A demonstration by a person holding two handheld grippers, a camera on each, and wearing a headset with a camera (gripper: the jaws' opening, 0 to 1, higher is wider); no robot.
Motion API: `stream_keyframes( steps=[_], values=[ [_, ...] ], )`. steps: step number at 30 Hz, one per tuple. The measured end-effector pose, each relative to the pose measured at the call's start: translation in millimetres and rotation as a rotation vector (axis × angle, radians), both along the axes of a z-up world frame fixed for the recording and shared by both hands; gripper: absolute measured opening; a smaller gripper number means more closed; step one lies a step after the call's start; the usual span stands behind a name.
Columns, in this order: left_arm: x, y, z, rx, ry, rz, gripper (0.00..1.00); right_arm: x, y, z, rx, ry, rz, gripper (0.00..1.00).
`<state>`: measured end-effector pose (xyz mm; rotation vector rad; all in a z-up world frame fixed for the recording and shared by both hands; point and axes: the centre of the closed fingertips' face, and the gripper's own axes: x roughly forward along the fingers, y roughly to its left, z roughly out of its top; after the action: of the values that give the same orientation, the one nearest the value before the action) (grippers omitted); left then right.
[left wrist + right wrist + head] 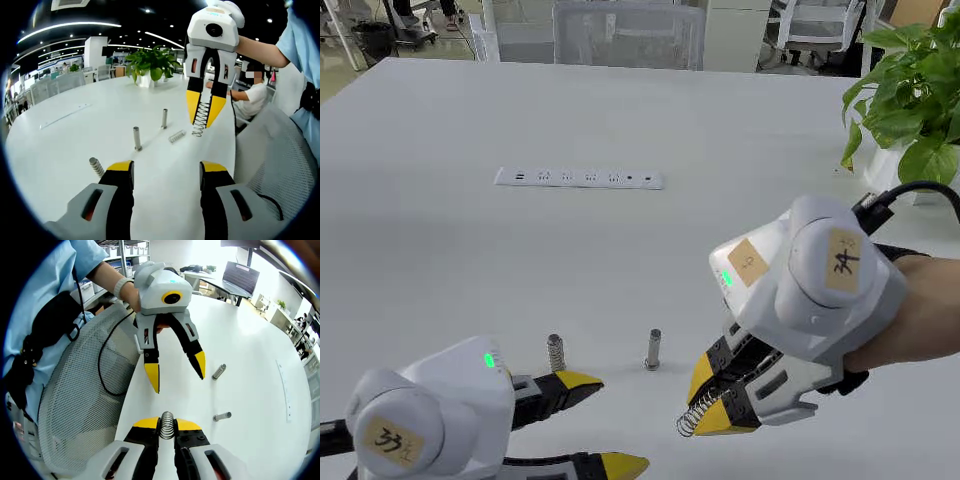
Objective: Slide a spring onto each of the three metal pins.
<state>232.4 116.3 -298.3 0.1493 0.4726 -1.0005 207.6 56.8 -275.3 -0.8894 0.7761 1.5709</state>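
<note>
Hand-held tools are working over a white worktop (620,230). The left tool (612,422), carrying a tan sticker handwritten "33", is hovering low with its jaws spread apart, gripping nothing. The right tool (705,408), stickered "34", is tilting down toward the worktop from a bare forearm, its jaws clamping a spring (691,417) clear of the surface. One pin (556,352) is already wearing a spring, and a bare pin (653,350) is standing near it. In the left gripper view, a third pin (164,118) is standing upright with a loose spring (176,136) lying just beside it.
</note>
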Motion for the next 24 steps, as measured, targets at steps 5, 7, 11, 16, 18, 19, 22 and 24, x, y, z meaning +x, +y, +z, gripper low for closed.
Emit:
stream_keyframes(
  steps=[5,7,11,16,18,19,22,24],
  values=[
    [3.6,20.9,-3.3,0.016,-0.003,0.072,0.66,2.8,-3.7,-1.8,-0.011,-0.002,-0.001,0.08],
    [4.7,28.5,-4.0,0.018,-0.005,0.097,0.71,4.7,-5.4,-2.9,-0.018,-0.003,-0.002,0.08],
    [9.2,43.2,-8.6,0.046,-0.01,0.162,0.91,9.5,-8.7,-5.4,-0.039,-0.008,0.001,0.08],
    [8.1,54.4,-8.6,0.042,-0.006,0.198,0.99,14.7,-12.3,-7.1,-0.067,-0.026,0.017,0.08],
    [7.3,56.1,-9.2,0.038,0.002,0.201,0.99,17.2,-13.5,-7.8,-0.078,-0.029,0.023,0.08],
    [7.0,57.0,-9.7,0.039,0.002,0.203,0.99,19.2,-13.7,-8.3,-0.084,-0.031,0.026,0.08],
    [6.4,57.9,-9.7,0.036,0.003,0.205,0.99,25.0,-13.9,-8.4,-0.097,-0.036,0.032,0.08],
    [5.9,58.0,-9.2,0.031,0.005,0.203,0.99,29.7,-13.5,-7.8,-0.107,-0.042,0.038,0.08]
  ],
)
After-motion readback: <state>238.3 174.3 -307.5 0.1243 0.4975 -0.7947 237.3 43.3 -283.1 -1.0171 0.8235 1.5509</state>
